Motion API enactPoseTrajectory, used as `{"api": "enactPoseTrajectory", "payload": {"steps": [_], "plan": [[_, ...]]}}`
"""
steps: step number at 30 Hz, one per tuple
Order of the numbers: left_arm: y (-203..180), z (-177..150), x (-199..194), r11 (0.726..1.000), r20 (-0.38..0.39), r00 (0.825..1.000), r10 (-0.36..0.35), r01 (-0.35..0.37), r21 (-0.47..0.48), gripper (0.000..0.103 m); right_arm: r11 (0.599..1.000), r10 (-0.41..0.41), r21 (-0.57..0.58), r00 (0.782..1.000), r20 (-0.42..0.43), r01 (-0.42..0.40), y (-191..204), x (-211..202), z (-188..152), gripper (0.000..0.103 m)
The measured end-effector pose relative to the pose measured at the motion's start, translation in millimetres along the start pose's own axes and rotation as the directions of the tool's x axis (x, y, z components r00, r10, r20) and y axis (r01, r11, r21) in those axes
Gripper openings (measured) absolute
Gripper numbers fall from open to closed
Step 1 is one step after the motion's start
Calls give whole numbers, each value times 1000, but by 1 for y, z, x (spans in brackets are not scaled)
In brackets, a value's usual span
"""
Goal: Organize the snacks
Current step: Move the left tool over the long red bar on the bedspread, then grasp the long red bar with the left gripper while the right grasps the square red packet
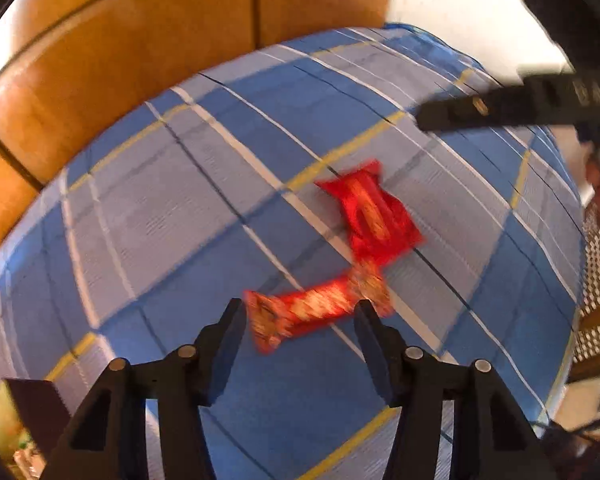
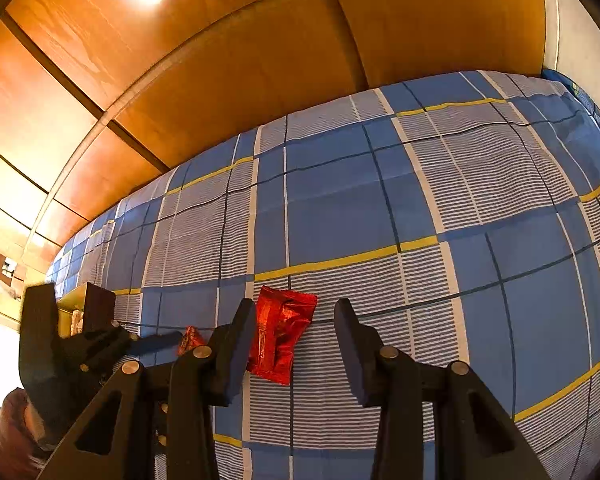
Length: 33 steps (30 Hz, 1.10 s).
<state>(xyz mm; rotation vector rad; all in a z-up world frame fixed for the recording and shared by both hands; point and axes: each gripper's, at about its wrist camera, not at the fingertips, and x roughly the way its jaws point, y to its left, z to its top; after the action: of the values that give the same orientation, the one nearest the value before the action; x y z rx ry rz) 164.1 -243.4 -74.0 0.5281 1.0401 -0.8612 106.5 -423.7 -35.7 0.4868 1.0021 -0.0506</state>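
Two red snack packets lie on a blue plaid bedsheet [image 1: 180, 208]. In the left wrist view a long red packet [image 1: 316, 308] lies between the tips of my open left gripper [image 1: 300, 312], blurred by motion. A wider red packet [image 1: 374, 216] lies just beyond it. My right gripper's finger [image 1: 500, 108] reaches in from the upper right. In the right wrist view my right gripper [image 2: 296, 320] is open and empty, with the wide red packet [image 2: 282, 332] just ahead by its left finger. The left gripper [image 2: 100, 344] is at the left, next to the long packet's end [image 2: 190, 340].
A dark box [image 2: 88, 308] with snacks inside stands at the left on the bed; it also shows in the left wrist view [image 1: 32, 416]. Wooden wardrobe doors [image 2: 220, 60] run along the far side of the bed. A white wall [image 1: 460, 0] is at the right.
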Motion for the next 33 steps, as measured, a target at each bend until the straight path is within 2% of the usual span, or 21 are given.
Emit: {"api": "enactPoseTrajectory", "payload": {"steps": [3, 7, 10, 13, 14, 16, 18, 19, 23, 25, 27, 29, 33], "plan": [[1, 3, 3, 1000, -1, 1000, 20, -20, 20, 57, 1000, -3, -6, 1000, -2, 3, 1, 1, 0, 41], [-23, 3, 2, 983, 26, 996, 81, -84, 165, 58, 1000, -8, 0, 1000, -7, 8, -1, 2, 0, 41], [-38, 3, -1, 958, 47, 996, 71, -81, 275, 60, 1000, -12, -1, 1000, -5, 12, -1, 2, 0, 41], [-45, -4, 6, 944, -50, 999, 9, 8, 331, 64, 1000, -18, -3, 1000, -8, 18, -1, 2, -1, 41], [-48, -8, 6, 940, -54, 999, 0, 18, 339, 67, 1000, -20, -2, 1000, -9, 20, -1, 2, -1, 41], [-46, -15, 0, 945, -77, 995, -60, 81, 317, 68, 1000, -19, -1, 1000, -8, 19, -1, 2, 0, 41], [-42, -19, -8, 948, -106, 983, -149, 172, 266, 66, 1000, -19, -1, 1000, -5, 19, -1, 1, 0, 41], [-41, -22, -12, 950, -108, 980, -166, 189, 250, 66, 1000, -19, -2, 1000, -4, 19, -1, 1, 0, 41], [-35, -20, -23, 964, -64, 990, -127, 139, 227, 66, 1000, -23, -5, 1000, -2, 23, 0, 0, 0, 41], [-29, -8, -18, 971, -23, 999, -40, 44, 234, 64, 1000, -30, -2, 1000, -3, 30, 0, 1, 0, 41], [-28, -2, -13, 966, -2, 1000, 4, -4, 260, 62, 999, -34, 0, 999, -7, 34, -1, 2, -1, 41], [-32, -1, -7, 944, -10, 1000, 22, -17, 330, 59, 999, -39, 1, 999, -10, 39, -1, 3, -1, 41], [-48, -2, 14, 889, -85, 996, 5, 35, 456, 47, 999, -40, 3, 999, -16, 40, -2, 4, 0, 41]]}}
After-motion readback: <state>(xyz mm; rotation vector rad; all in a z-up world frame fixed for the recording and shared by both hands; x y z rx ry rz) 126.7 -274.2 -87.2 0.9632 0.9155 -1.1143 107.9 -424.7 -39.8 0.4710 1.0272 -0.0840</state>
